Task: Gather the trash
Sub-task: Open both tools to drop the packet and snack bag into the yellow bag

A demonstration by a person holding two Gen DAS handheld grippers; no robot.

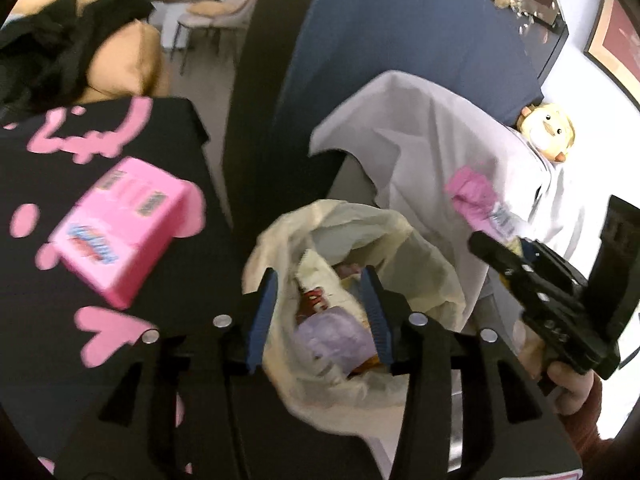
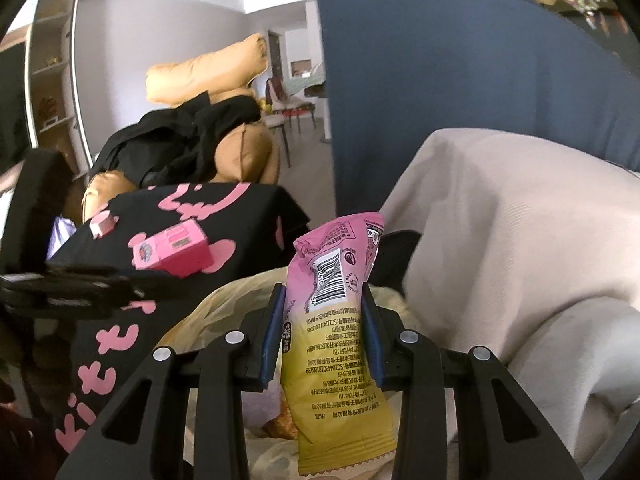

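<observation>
Left tongs (image 1: 322, 312): we hold them open – over the trash bag (image 1: 420, 264).
Right tongs (image 2: 322, 334): we squeeze a snack wrapper (image 2: 336, 320).

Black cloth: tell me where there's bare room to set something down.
On the black cloth, bare room lies in front of the pink box, toward the left gripper. The white cloth is also bare. The bag between them is crowded with wrappers.
</observation>
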